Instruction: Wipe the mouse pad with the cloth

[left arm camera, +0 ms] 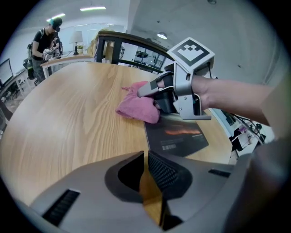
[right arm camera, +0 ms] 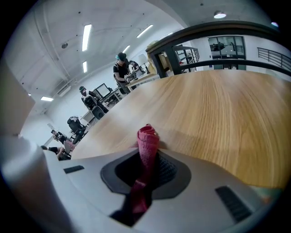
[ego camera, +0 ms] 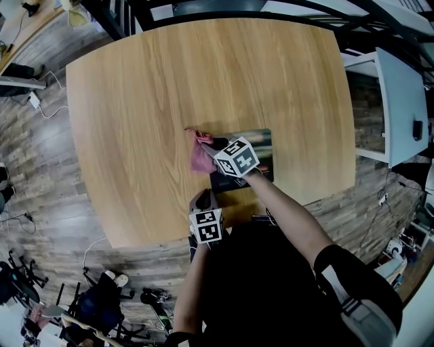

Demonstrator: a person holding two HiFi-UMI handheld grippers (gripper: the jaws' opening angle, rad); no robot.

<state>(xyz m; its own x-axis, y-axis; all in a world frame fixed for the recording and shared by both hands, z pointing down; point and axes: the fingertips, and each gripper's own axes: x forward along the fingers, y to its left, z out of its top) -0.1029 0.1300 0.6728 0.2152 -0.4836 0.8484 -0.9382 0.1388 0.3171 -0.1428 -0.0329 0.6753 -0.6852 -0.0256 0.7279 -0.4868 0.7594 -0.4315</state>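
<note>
A dark mouse pad [ego camera: 261,146] lies on the wooden table [ego camera: 169,81] near its front edge. A pink cloth [ego camera: 199,154] rests at the pad's left edge, partly on the wood. My right gripper [ego camera: 209,144] is shut on the cloth, and a fold of it [right arm camera: 148,139] sticks up between the jaws. In the left gripper view the cloth [left arm camera: 138,108] bunches under the right gripper [left arm camera: 157,88] at the far corner of the pad [left arm camera: 178,136]. My left gripper [ego camera: 203,200] hovers over the front edge, short of the pad, shut [left arm camera: 146,155] and holding nothing.
A white desk [ego camera: 400,101] stands off the table's right side. Chairs and cables lie on the floor at lower left [ego camera: 102,298]. People work at desks in the background [right arm camera: 122,68]. A dark railing [ego camera: 224,8] runs behind the table's far edge.
</note>
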